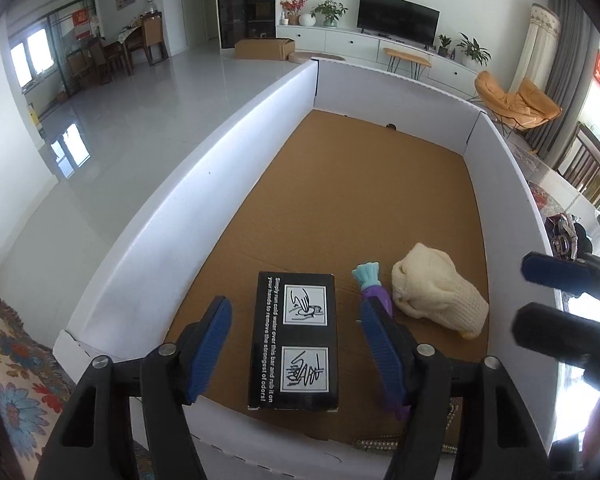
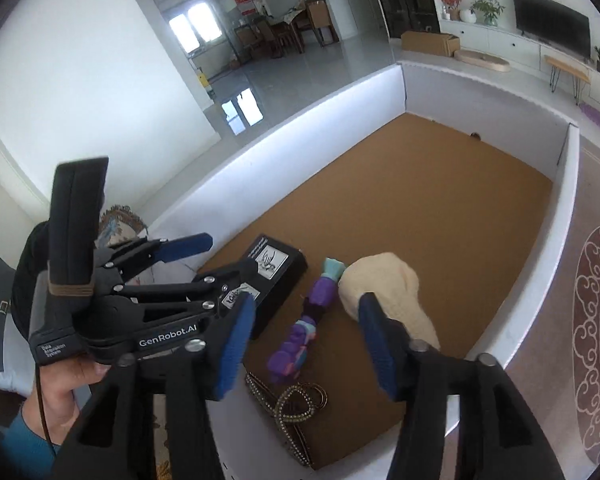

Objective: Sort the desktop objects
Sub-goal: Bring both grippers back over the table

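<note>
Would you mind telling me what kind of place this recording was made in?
Most likely a home living room: a television on a long white cabinet, an orange lounge chair, and a dining table with chairs further back.

Tray (image 1: 228, 184) holds box (image 1: 294, 340) at left, toy (image 1: 374, 292) beside it, knit item (image 1: 436, 292) right; beaded strap (image 2: 288, 404) nearest, before toy.

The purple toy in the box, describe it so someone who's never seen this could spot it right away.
Look inside the white-walled tray with the brown cardboard floor. At its near end, the purple toy lies between a black box and a cream knitted bundle. It is the only brightly coloured thing there, slim, purple with a teal frilled end.
</note>
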`<state>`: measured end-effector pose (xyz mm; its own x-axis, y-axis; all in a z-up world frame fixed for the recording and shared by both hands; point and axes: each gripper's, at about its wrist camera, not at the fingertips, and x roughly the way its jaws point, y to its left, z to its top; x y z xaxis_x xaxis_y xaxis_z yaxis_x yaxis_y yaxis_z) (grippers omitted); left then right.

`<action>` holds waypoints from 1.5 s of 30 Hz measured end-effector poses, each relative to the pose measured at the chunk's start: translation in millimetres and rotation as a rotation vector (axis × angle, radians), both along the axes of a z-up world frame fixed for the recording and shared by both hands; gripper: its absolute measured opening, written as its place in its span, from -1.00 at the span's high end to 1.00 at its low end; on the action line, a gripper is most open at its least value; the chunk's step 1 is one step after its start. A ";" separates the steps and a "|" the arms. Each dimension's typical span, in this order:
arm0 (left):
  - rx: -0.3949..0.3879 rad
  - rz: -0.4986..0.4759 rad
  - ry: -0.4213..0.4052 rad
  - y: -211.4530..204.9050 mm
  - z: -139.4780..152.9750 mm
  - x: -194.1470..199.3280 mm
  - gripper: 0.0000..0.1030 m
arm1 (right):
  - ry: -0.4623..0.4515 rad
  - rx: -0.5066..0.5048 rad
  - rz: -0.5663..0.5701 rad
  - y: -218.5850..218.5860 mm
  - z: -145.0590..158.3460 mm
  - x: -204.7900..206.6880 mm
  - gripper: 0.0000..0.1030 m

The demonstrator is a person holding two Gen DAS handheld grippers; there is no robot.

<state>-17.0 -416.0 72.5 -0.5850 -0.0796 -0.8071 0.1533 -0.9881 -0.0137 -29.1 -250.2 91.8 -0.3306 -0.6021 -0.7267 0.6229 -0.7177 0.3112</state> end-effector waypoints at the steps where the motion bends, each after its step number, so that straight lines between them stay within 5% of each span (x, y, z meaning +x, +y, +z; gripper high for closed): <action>1: -0.013 0.012 0.029 1.4 4.1 3.8 -0.50 | 0.048 -0.023 -0.028 14.0 8.6 4.4 -0.56; 5: 0.000 -0.016 0.146 25.0 24.7 27.1 -0.50 | 0.225 -0.018 -0.177 86.0 26.3 21.7 -0.84; 9: 0.074 -0.159 0.220 87.1 45.0 47.7 -0.50 | 0.312 0.081 -0.405 181.4 -0.9 37.9 -0.99; 14: 0.127 -0.380 0.242 196.9 56.4 59.1 -1.00 | 0.153 0.312 -0.609 304.8 -74.1 34.5 -0.99; 18: 0.145 -0.473 0.171 278.1 24.1 42.2 -1.00 | 0.018 0.387 -0.741 392.3 -107.5 35.4 -0.99; 20: 0.145 -0.485 0.109 311.2 -4.8 24.0 -1.00 | -0.003 0.347 -0.772 419.0 -110.0 34.1 -1.00; 28: 0.018 -0.458 0.000 387.4 -72.7 -44.6 -1.00 | 0.016 0.344 -0.776 440.6 -108.6 9.9 -1.00; 45: -0.019 -0.448 -0.012 401.9 -89.6 -58.9 -1.00 | 0.023 0.347 -0.785 422.9 -107.1 21.0 -1.00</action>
